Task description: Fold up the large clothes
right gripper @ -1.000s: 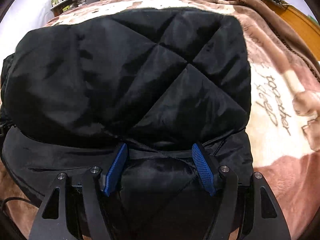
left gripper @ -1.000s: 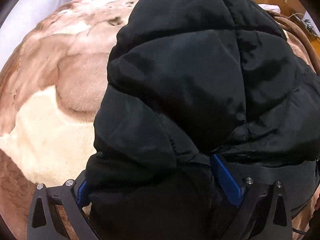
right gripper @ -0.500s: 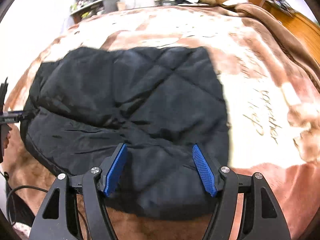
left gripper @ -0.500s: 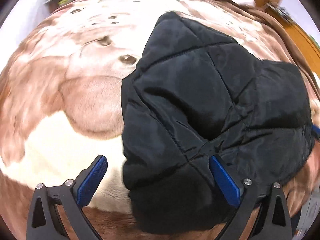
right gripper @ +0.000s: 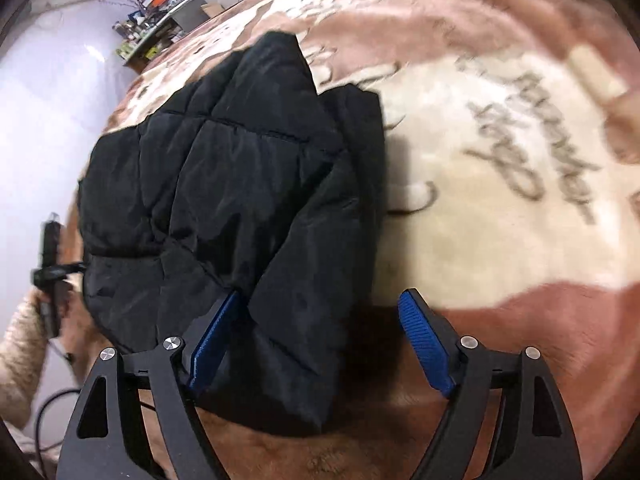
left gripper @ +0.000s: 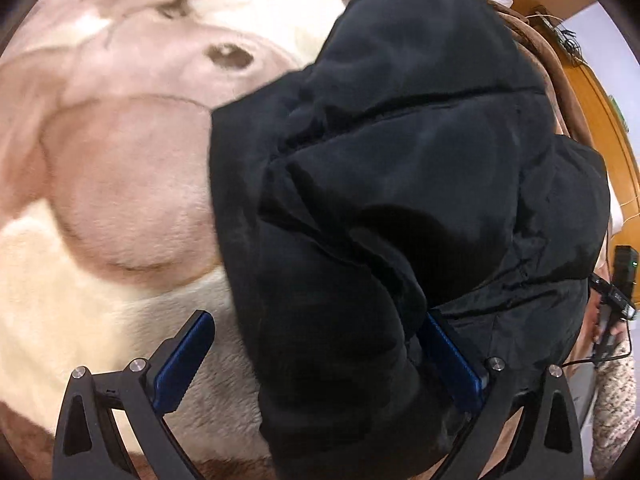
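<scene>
jacket (right gripper: 240,208) folded — long axis running away

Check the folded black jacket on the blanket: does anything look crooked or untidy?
Yes. The black jacket is not a neat rectangle: a layer beneath sticks out along its right edge, and one corner points up toward the far side. It lies bunched on the blanket. Nothing looks torn or spilled.
</scene>
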A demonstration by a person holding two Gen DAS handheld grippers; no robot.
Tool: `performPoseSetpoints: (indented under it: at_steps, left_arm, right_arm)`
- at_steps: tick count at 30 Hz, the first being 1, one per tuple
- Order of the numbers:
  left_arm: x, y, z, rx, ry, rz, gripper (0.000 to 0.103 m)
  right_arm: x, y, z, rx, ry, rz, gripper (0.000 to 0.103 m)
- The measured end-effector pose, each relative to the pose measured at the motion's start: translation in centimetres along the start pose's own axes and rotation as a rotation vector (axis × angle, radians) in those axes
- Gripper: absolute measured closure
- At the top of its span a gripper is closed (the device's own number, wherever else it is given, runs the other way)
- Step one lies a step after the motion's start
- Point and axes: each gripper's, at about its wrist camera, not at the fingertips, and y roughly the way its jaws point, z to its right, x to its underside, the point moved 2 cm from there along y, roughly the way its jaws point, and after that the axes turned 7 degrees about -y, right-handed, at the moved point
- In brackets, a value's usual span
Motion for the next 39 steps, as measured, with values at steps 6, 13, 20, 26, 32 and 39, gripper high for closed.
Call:
performPoseSetpoints:
  at_steps: [6, 13, 20, 26, 32, 39]
  left_arm:
    - [-1.0, 2.3, 0.4, 0.044, -0.004, -0.044, 0.0]
    - [-2.6, 4.7, 3.2, 0.025, 0.01, -0.065, 0.0]
    - [-2.4, 5.9, 6.5, -0.025, 0.001, -0.028, 0.004]
    - [-2.0, 5.5, 9.1, -0.048, 0.03, 0.008, 0.031]
    - [-1.4, 5.5, 12.3, -0.138, 0.071, 0.077, 0.041]
    - [-1.1, 5.7, 12.8, -0.142, 0.049, 0.088, 0.041]
  right_arm:
    - [-1.5, 4.1, 1.4, -0.126, 0.047, -0.072, 0.004]
    - [-2.4, 5.5, 0.8, -0.152, 0.005, -0.096, 0.004]
    - [-1.7, 3.5, -1.8, -0.05, -0.082, -0.081, 0.029]
    - [-1.6, 2.9, -4.5, 0.081, -0.184, -0.069, 0.048]
    - [-1.2, 2.6, -6.9, 0.216, -0.254, -0.048, 0.052]
    - [-0.6, 2.7, -8.2, 0.243, -0.237, -0.026, 0.051]
